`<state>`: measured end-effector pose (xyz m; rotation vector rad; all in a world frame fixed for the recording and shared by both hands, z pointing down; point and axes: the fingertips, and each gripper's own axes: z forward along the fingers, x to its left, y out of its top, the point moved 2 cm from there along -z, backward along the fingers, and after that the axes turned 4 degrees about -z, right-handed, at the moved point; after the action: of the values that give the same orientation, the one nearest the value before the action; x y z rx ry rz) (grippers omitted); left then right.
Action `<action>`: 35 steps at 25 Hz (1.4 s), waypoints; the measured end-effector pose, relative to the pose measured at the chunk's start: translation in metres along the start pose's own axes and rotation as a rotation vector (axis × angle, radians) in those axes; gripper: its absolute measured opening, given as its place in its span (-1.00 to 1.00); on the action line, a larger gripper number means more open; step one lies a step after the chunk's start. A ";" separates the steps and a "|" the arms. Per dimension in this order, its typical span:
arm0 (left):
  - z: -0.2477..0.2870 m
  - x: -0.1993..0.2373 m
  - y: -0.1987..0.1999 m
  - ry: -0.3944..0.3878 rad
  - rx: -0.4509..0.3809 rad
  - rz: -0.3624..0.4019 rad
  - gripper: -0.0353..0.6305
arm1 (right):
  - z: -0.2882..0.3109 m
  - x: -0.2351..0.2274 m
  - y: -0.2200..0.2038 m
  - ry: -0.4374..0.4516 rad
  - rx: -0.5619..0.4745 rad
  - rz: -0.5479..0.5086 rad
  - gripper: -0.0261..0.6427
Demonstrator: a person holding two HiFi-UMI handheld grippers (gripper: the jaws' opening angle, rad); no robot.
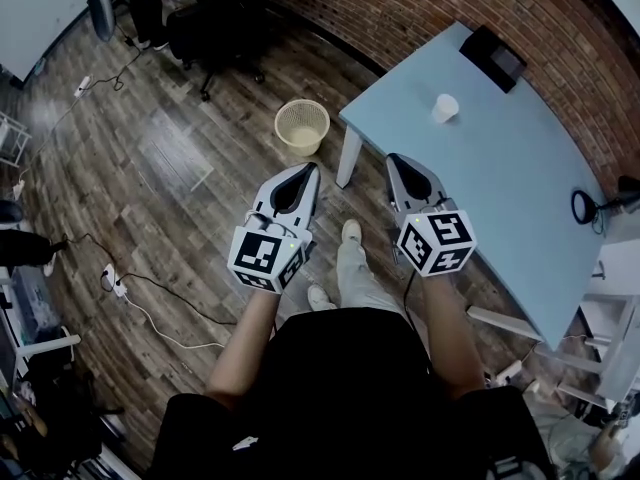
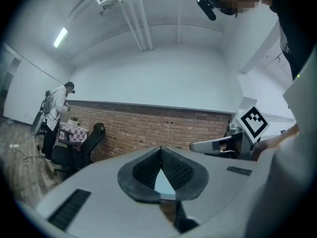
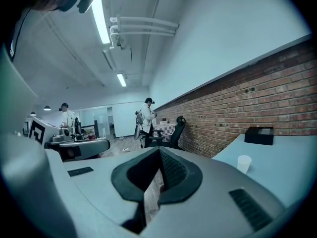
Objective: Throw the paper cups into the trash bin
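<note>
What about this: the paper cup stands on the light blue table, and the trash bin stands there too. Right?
No. The head view shows the paper cup on the light blue table, but the trash bin stands on the wooden floor beside it.

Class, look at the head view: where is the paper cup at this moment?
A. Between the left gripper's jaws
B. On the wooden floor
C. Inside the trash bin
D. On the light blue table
D: the paper cup stands on the table, while the trash bin sits apart on the floor.
</note>
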<state>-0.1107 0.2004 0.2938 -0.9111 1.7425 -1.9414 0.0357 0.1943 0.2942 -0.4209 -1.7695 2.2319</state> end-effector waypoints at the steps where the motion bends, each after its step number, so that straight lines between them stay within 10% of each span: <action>1: 0.004 0.002 0.000 0.001 0.002 0.003 -0.87 | 0.004 -0.003 0.000 0.001 -0.002 0.003 -0.91; 35: 0.222 0.052 -0.007 -0.037 0.105 0.001 -0.87 | 0.141 -0.192 0.008 -0.063 0.044 0.082 -0.91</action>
<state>0.0038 0.0039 0.3171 -0.9033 1.6044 -1.9825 0.1592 -0.0066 0.3290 -0.4258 -1.7604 2.3598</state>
